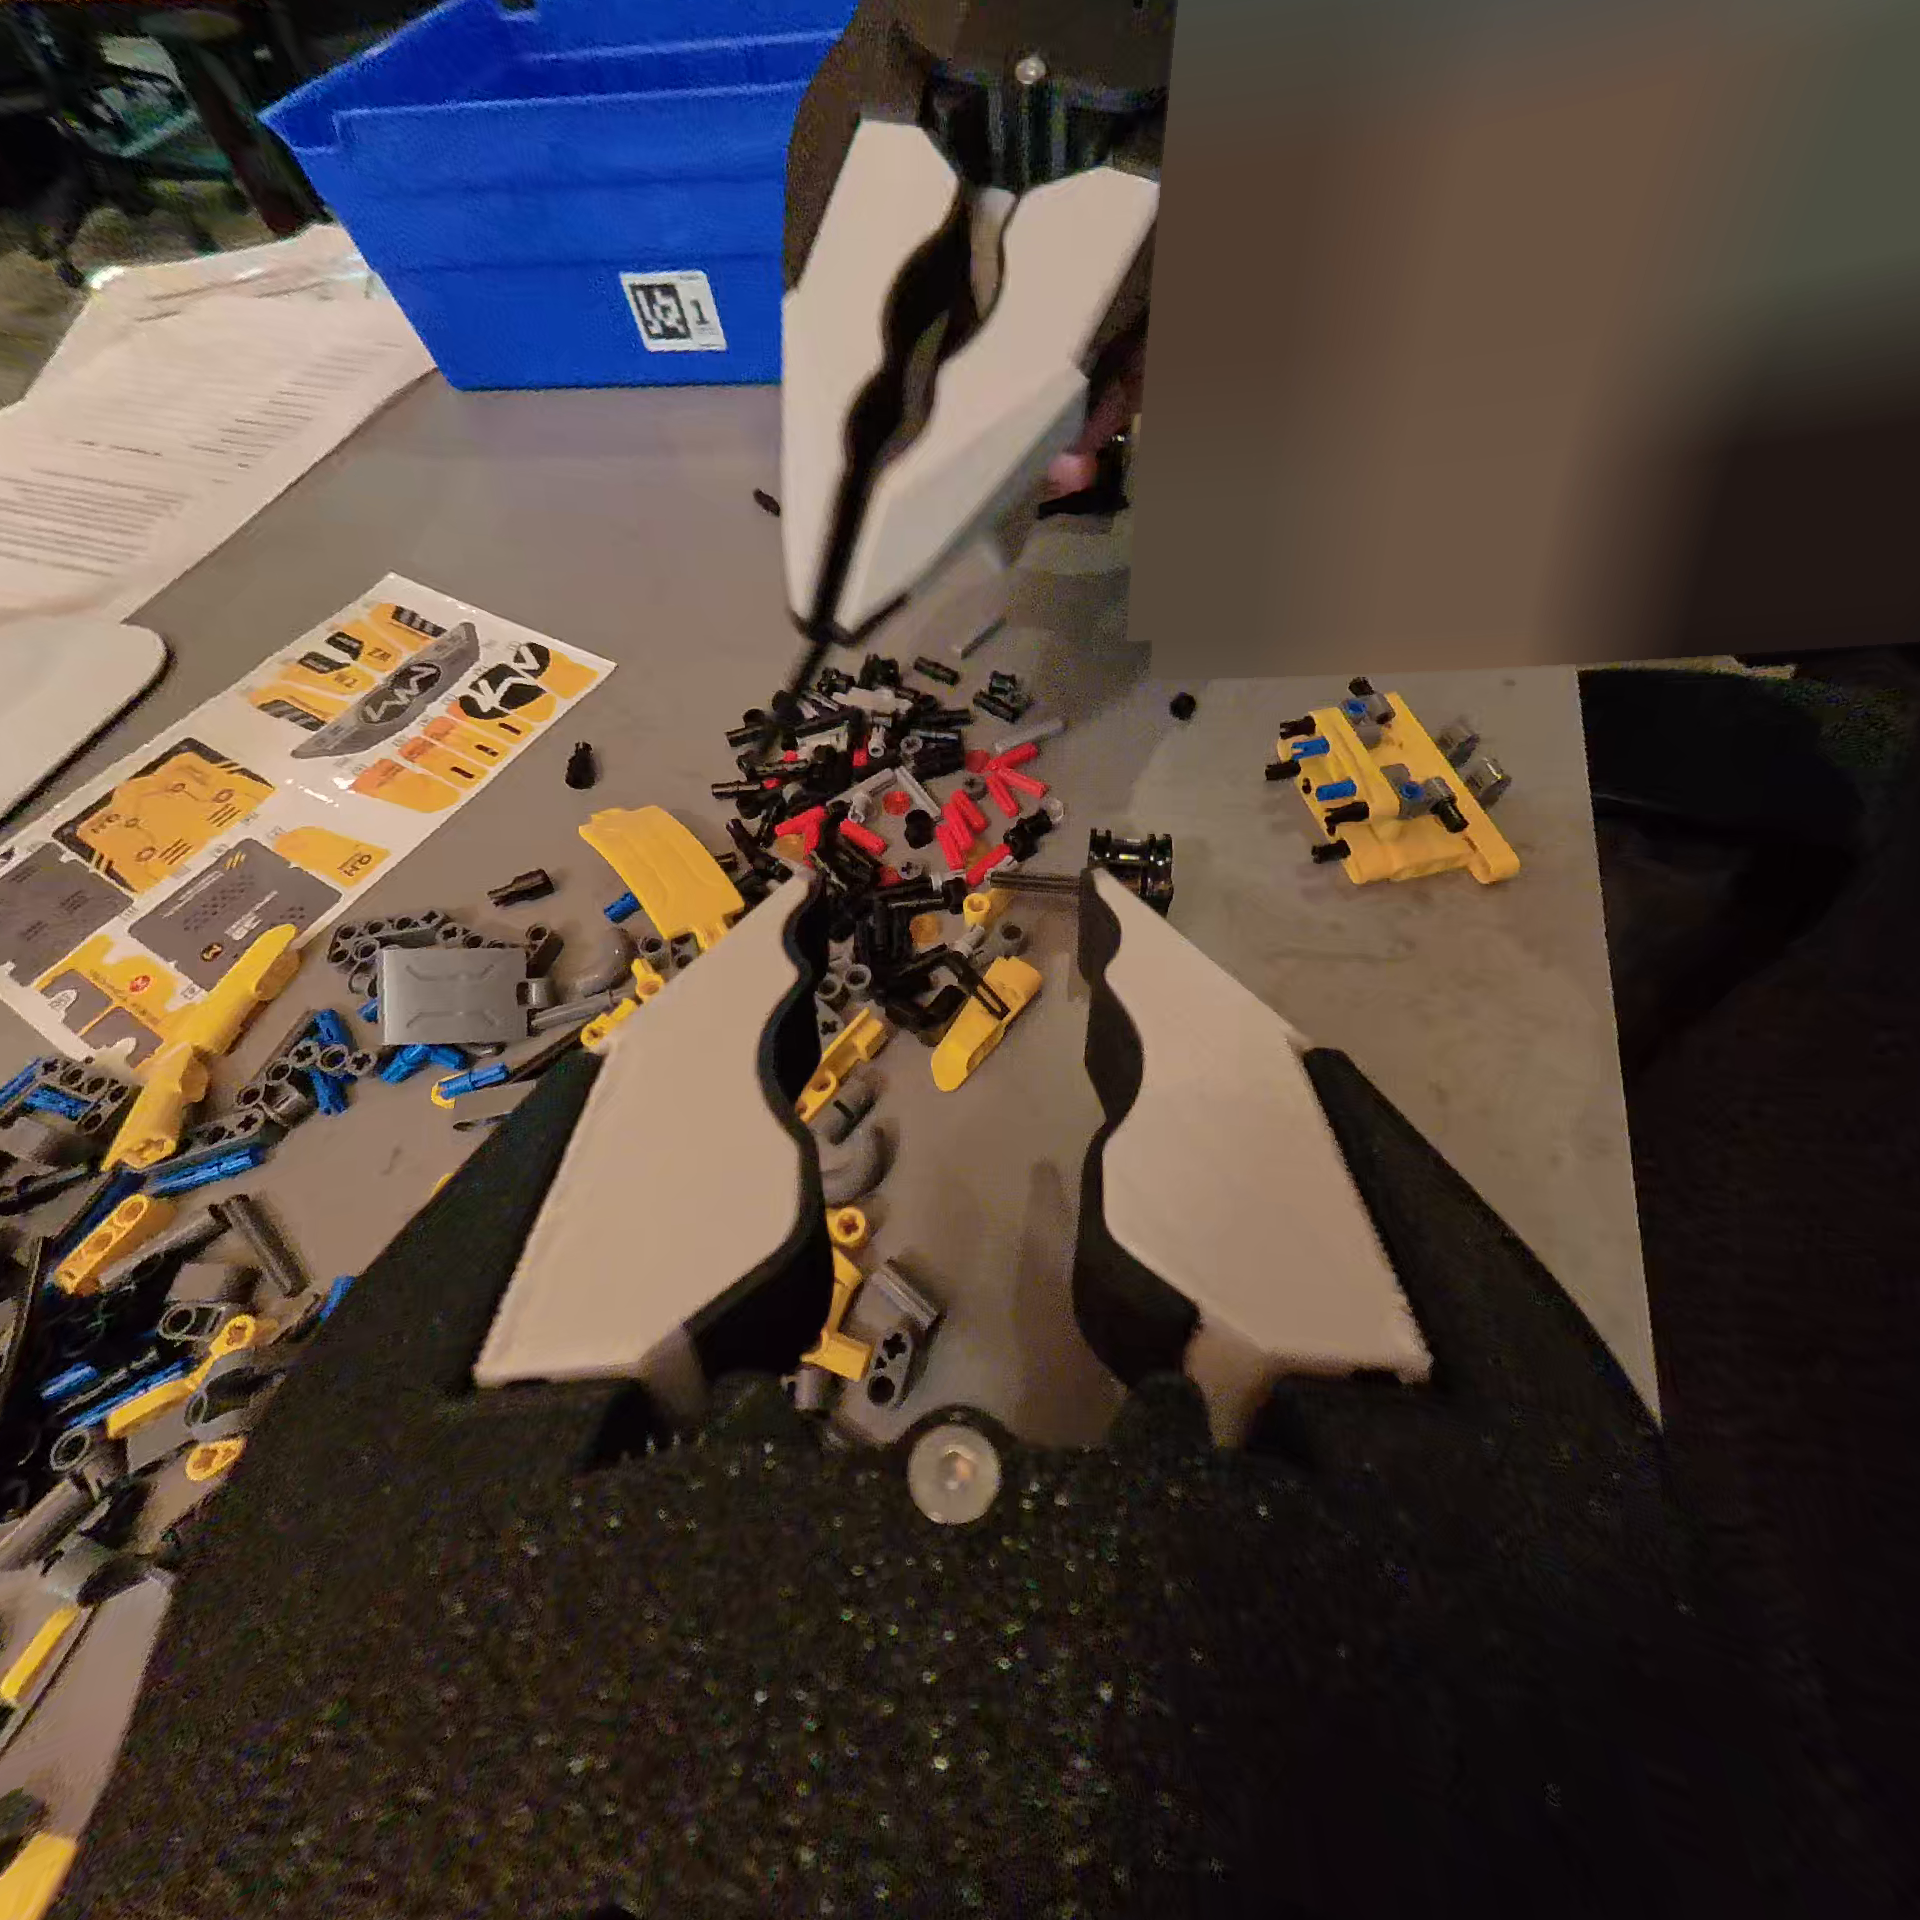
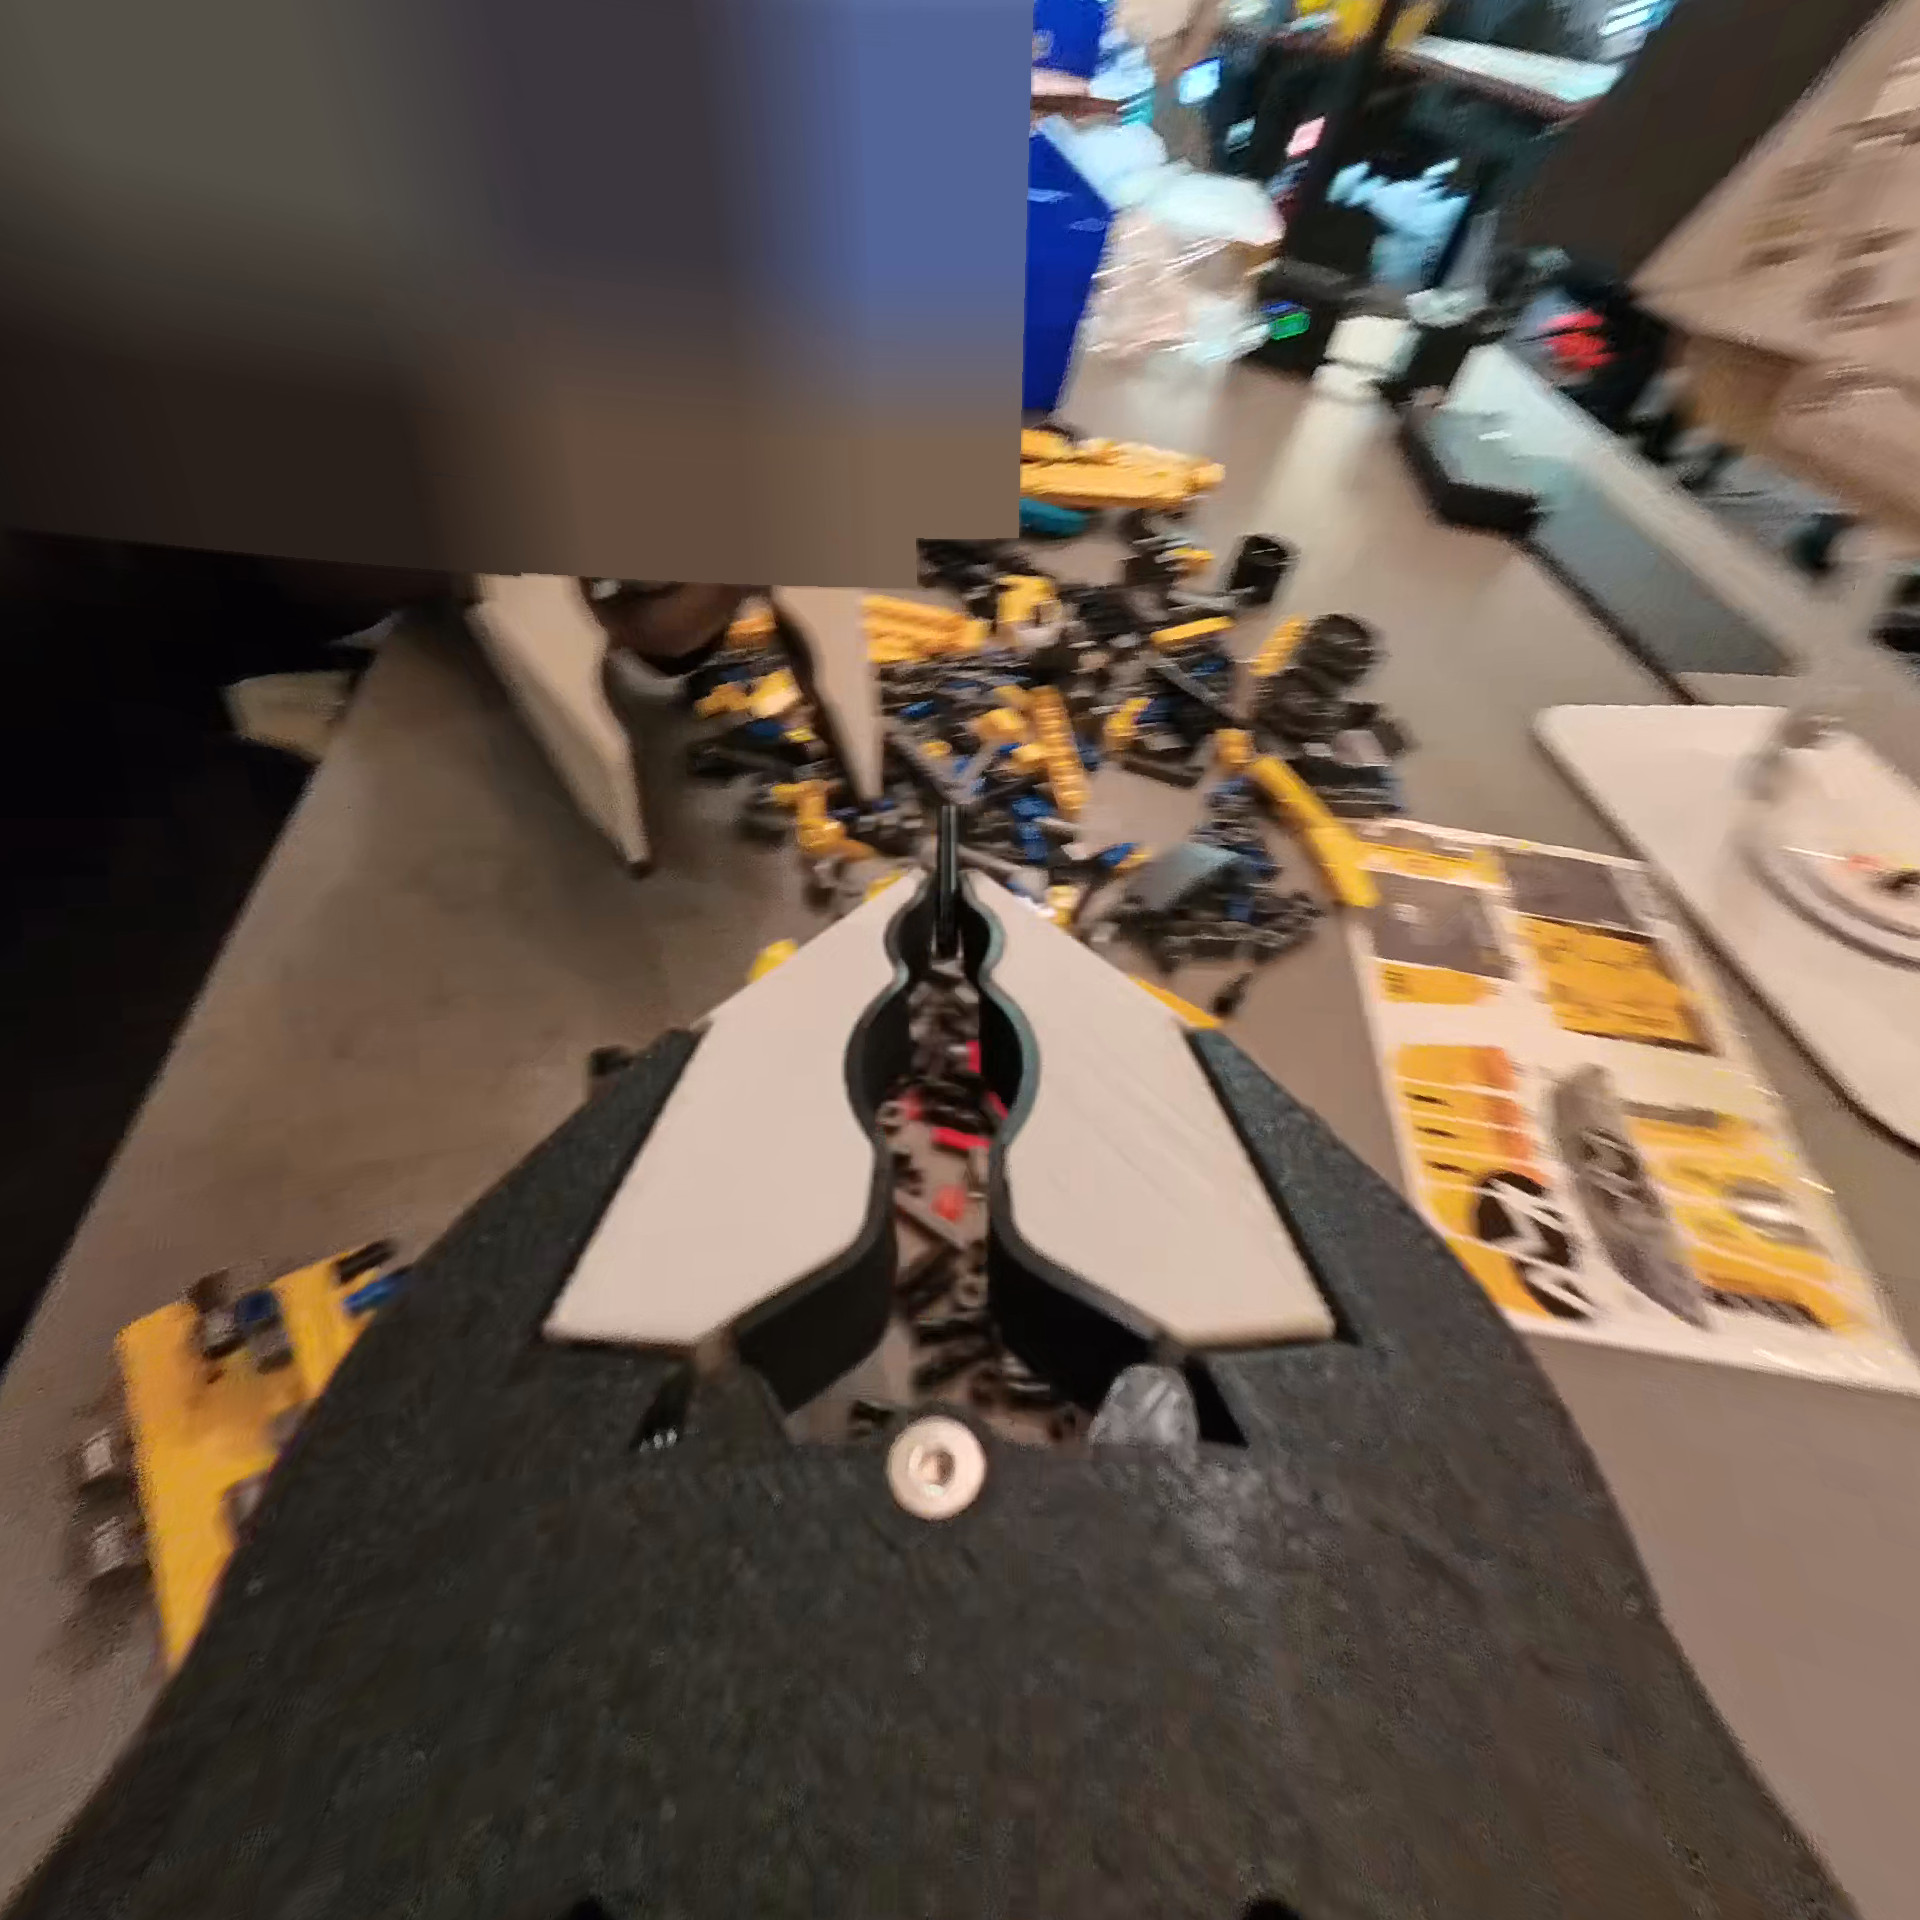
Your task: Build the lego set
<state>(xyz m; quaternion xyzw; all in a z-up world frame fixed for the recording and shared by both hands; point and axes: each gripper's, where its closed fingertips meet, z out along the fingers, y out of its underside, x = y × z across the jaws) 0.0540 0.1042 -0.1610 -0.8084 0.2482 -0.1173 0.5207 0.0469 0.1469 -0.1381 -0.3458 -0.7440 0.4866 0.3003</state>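
Note:
My left gripper (image 1: 948, 883) is open and empty. It hovers low over a pile of small black, red and grey pins (image 1: 883, 800) on the grey table (image 1: 1351, 1039). My right gripper (image 2: 945, 883) is shut on a thin black axle (image 2: 947, 847) that sticks out past its tips. In the left wrist view it (image 1: 821, 623) comes down from above at the far side of the pin pile, with the axle (image 1: 803, 670) pointing down. The left gripper also shows open in the right wrist view (image 2: 753, 821). A yellow built assembly (image 1: 1392, 790) lies to the right, also in the right wrist view (image 2: 208, 1403).
A sticker sheet (image 1: 260, 810) lies at the left, beside loose yellow, blue and black parts (image 1: 156, 1195). A blue bin (image 1: 551, 187) and printed papers (image 1: 156, 416) stand behind. A white tray (image 2: 1766, 883) lies past the sheet. The table's edge (image 1: 1621, 1039) runs close on the right. The grippers' ends are close to 6 cm from one another.

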